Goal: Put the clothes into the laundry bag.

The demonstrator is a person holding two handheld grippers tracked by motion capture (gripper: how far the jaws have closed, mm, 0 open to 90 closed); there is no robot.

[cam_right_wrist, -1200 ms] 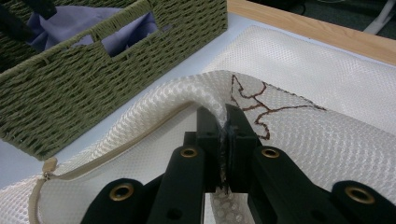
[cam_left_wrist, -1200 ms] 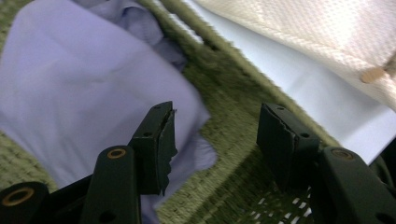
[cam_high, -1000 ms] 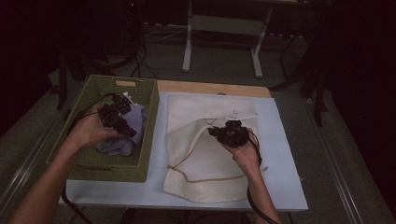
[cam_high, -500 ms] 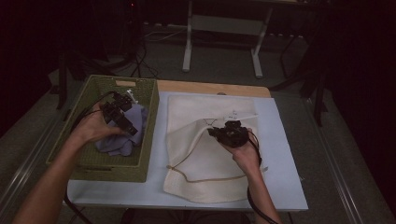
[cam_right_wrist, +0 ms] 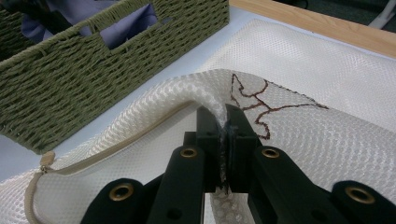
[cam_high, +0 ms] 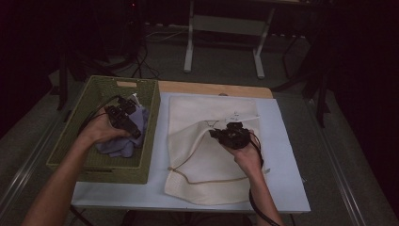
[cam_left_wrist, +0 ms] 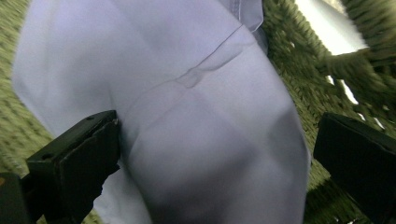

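Right gripper view shows the right gripper (cam_right_wrist: pixel 223 122) with its 2 jaws pressed together on a raised fold of the mesh bag (cam_right_wrist: pixel 327 140), which lies flat on the table (cam_high: pixel 282 141) beside the basket (cam_right_wrist: pixel 93 70). Inside the basket, the left gripper (cam_left_wrist: pixel 215 154) has its jaws apart, one on each side of the lilac cloth (cam_left_wrist: pixel 196 116).

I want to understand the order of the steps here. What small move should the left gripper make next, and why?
Probably close the left gripper on the lilac cloth in the basket. Its fingers stand open on either side of a fold of the cloth, so nothing is gripped yet. The right gripper is already shut on the edge of the mesh bag, holding its zip side raised.
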